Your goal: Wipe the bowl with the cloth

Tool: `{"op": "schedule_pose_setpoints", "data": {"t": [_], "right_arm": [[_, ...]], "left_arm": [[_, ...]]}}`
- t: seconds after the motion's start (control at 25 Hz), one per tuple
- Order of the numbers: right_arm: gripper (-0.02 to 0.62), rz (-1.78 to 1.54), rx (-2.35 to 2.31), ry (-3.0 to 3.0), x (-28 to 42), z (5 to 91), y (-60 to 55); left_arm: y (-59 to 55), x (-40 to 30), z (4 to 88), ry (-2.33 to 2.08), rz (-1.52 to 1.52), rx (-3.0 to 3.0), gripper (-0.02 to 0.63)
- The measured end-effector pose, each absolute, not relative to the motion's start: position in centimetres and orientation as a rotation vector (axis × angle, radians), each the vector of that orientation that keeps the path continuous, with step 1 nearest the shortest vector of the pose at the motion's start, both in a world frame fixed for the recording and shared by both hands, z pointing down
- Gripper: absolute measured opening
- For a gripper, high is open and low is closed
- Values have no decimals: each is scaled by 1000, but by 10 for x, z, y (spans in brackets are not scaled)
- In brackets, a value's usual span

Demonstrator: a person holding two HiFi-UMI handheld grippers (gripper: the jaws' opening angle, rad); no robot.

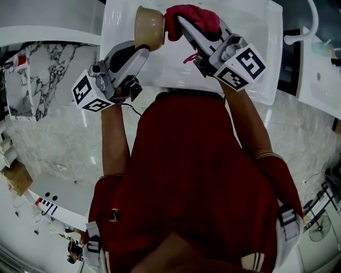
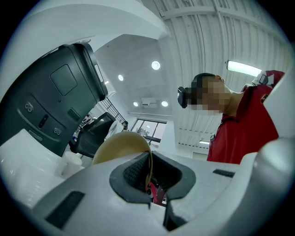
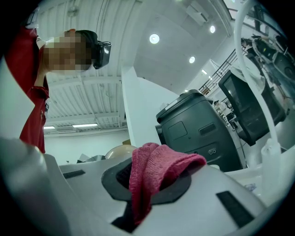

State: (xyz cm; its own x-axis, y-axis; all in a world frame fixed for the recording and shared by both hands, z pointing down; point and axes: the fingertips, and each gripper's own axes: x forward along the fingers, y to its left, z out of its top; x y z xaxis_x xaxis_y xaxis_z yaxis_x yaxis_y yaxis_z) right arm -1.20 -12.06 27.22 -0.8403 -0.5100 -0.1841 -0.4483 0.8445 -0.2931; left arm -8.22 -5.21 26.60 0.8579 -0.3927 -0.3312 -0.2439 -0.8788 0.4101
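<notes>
— Where is the tan rounded bowl (image 1: 148, 27) held?
— Above the white basin (image 1: 256, 37), its rim clamped by the left gripper (image 1: 143, 49). The crumpled red terry cloth (image 1: 194, 18), pinched in the right gripper (image 1: 180, 24), is held just beside it.
— What risk is judged?
— Only an edge is bitten (a thin hold), so under wiping pressure the bowl could be twisted loose.

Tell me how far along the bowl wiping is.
Done: both pickups. The left gripper is shut on the rim of the bowl, the right gripper on the cloth, both held over the white basin. In hand: the cloth meets the bowl's outer side. Left: the wiping itself; how much is already wiped cannot be told.
</notes>
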Motion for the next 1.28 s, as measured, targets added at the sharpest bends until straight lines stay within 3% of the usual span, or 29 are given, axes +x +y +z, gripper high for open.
{"op": "schedule_pose_setpoints", "data": {"t": [1.28], "right_arm": [[31, -411, -565, 2854, -40, 281, -78]], "left_arm": [[-62, -92, 270, -610, -621, 2633, 23]]}}
